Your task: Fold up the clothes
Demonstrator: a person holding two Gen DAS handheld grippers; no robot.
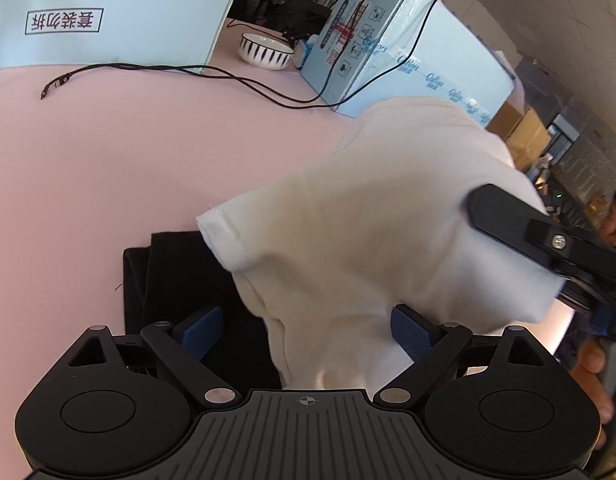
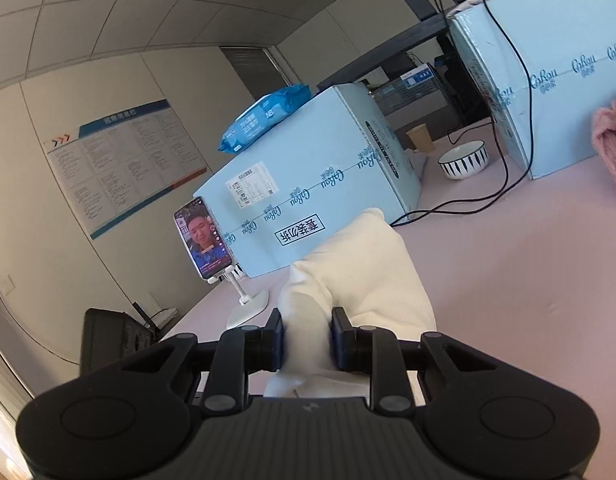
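A white garment point(image 1: 380, 208) hangs lifted above the pink table point(image 1: 108, 168). My right gripper point(image 2: 308, 338) is shut on a bunched fold of this white garment point(image 2: 364, 264), pinched between its blue pads. In the left wrist view one black finger point(image 1: 504, 224) of the right gripper reaches in from the right against the cloth. My left gripper point(image 1: 306, 330) is open wide just below the hanging cloth, and its pads do not press on it. A folded black garment point(image 1: 176, 280) lies flat on the table under the white one.
Light blue cartons point(image 1: 408, 52) point(image 2: 316, 168) stand along the back of the table. A striped bowl point(image 1: 266, 51) and black cables point(image 1: 188, 72) lie between them. A phone on a white stand point(image 2: 204, 240), a paper cup point(image 2: 420, 138) and a pink cloth point(image 2: 612, 140) are also there.
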